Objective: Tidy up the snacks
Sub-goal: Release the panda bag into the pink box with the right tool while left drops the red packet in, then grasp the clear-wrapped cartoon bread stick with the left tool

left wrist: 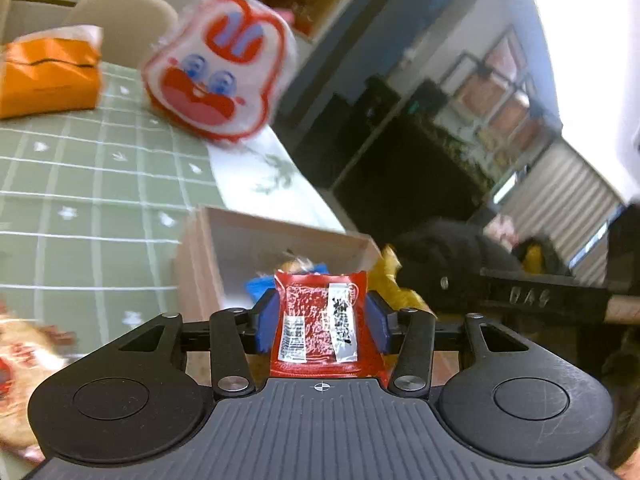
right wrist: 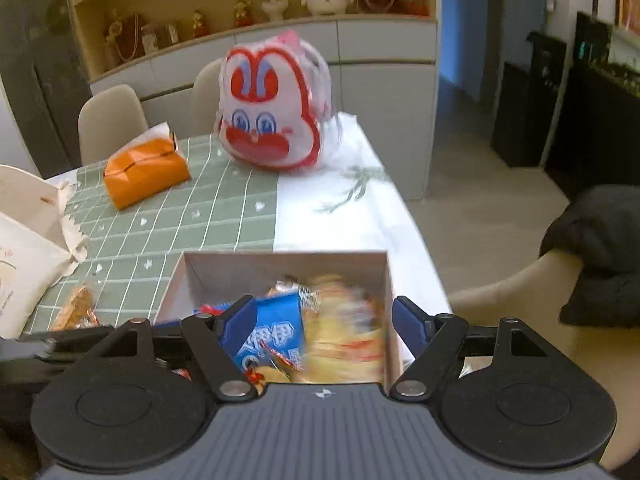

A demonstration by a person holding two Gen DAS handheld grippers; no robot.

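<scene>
The left gripper (left wrist: 322, 316), tilted down, clamps a crinkly red foil snack packet (left wrist: 320, 326) above the open cardboard box (left wrist: 280, 236). The right gripper (right wrist: 320, 322) hangs spread and empty over the box's glossy wrappers, a blue packet (right wrist: 272, 336) among them.

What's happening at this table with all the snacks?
A person with a gripper in each hand is sorting snacks into a cardboard box. The left gripper has a red packet between its jaws, near the box. The right gripper hangs open over the box, which already holds a blue packet.
</scene>
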